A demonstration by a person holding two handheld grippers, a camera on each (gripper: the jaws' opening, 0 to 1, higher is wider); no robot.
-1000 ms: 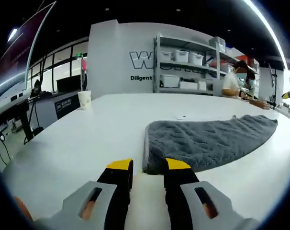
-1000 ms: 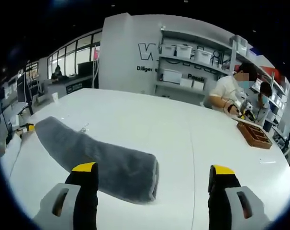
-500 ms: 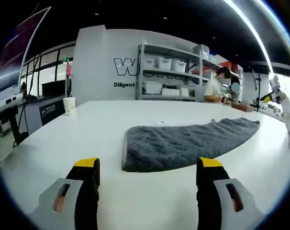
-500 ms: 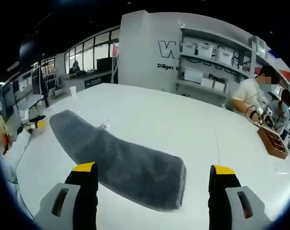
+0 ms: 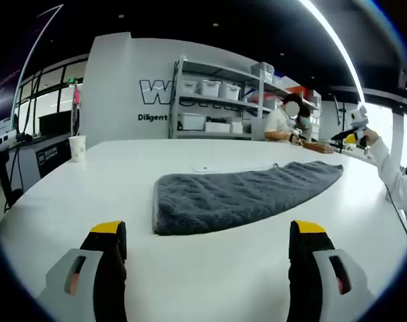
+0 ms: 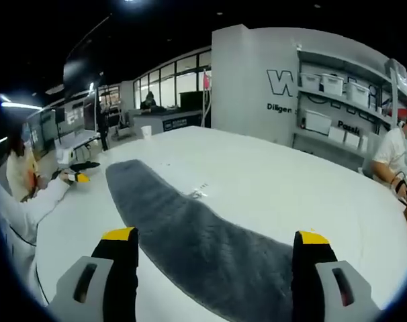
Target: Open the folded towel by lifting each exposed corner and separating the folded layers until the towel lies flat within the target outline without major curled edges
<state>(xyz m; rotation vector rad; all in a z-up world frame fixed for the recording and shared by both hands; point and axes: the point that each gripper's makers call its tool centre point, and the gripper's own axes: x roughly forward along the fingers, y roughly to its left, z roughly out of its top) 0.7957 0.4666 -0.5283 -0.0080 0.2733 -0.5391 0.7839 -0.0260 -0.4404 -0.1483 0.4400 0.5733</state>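
Observation:
A grey fluffy towel point(image 5: 237, 196) lies as a long folded strip on the white table point(image 5: 82, 184). Its near short edge faces my left gripper point(image 5: 207, 236), which stands open a little short of it, with nothing between the jaws. In the right gripper view the towel point(image 6: 190, 231) runs from far left to near right. My right gripper point(image 6: 215, 239) hangs open over its near end, not touching it. The right gripper point(image 5: 352, 132) also shows at the far right beyond the towel's other end, above a white sleeve point(image 5: 395, 176). The left gripper point(image 6: 77, 177) shows at the far left.
A paper cup point(image 5: 76, 147) stands at the table's far left. Small white scraps point(image 6: 198, 193) lie beside the towel. Shelves with white bins point(image 5: 210, 107) line the back wall. People point(image 5: 287, 123) sit at the table's far end near a wooden tray point(image 5: 318, 145).
My left gripper, nearly shut at the towel's corner, has opened wide and drawn back. The right gripper stayed open while its view swung along the towel, now over its near end.

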